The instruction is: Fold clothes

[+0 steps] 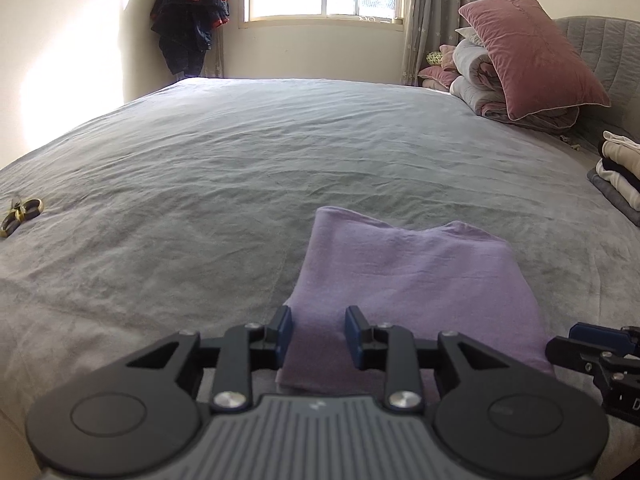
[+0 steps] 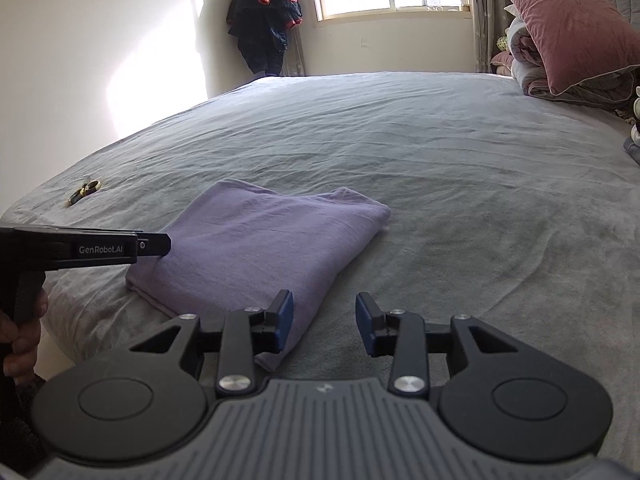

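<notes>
A folded lilac garment (image 1: 400,272) (image 2: 260,240) lies flat on the grey bed sheet (image 1: 280,152), close to the near edge. In the left wrist view, my left gripper (image 1: 319,334) stands open over the garment's near left corner, its blue pads apart with cloth lying below them, not pinched. In the right wrist view, my right gripper (image 2: 325,322) is open at the garment's near right corner, one pad over the cloth edge and the other over bare sheet. Each gripper shows in the other's view: the right gripper (image 1: 592,344) at the far right, the left gripper (image 2: 152,244) at the left.
A small yellow-handled object (image 1: 22,214) (image 2: 85,190) lies near the bed's left edge. A stack of folded clothes (image 1: 620,172) sits at the right. A pink pillow (image 1: 528,56) and rolled quilts lean by the headboard. A dark jacket (image 1: 192,12) hangs in the corner. A hand (image 2: 24,332) holds the left gripper.
</notes>
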`<state>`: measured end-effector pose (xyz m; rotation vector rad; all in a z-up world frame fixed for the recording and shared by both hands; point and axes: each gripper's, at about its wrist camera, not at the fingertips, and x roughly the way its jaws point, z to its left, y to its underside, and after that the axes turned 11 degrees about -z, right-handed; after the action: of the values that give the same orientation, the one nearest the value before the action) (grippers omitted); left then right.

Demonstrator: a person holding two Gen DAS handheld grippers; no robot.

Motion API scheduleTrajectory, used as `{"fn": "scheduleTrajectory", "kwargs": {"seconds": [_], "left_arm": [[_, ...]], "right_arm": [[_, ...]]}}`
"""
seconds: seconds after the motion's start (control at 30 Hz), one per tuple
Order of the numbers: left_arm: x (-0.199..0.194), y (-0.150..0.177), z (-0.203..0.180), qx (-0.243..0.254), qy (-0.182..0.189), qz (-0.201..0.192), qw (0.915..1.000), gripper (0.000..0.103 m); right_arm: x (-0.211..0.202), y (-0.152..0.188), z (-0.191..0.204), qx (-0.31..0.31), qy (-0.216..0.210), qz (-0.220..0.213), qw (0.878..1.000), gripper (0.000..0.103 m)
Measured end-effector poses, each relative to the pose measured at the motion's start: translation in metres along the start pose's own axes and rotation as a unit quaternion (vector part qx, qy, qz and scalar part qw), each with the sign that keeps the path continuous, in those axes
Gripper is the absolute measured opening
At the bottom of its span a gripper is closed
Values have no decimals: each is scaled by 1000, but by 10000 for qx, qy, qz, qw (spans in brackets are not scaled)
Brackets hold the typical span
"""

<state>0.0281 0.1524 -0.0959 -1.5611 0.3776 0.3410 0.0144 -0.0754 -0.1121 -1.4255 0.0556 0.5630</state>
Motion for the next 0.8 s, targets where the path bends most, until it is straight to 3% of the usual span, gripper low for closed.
{"fn": "scheduleTrajectory", "kwargs": {"seconds": [0.4, 0.53, 0.8], "left_arm": [[-16, 16, 2, 101, -56, 332, 9994, 37], [-22, 18, 1, 144, 56, 390, 9991, 52], [-33, 11, -2, 80, 218, 348, 9991, 84]], "right_arm": [[-18, 17, -16, 670, 110, 69, 9977, 41], [-24, 15, -22, 804, 142, 81, 9966, 44], [-34, 13, -34, 1288, 184, 136, 9914, 61]]}}
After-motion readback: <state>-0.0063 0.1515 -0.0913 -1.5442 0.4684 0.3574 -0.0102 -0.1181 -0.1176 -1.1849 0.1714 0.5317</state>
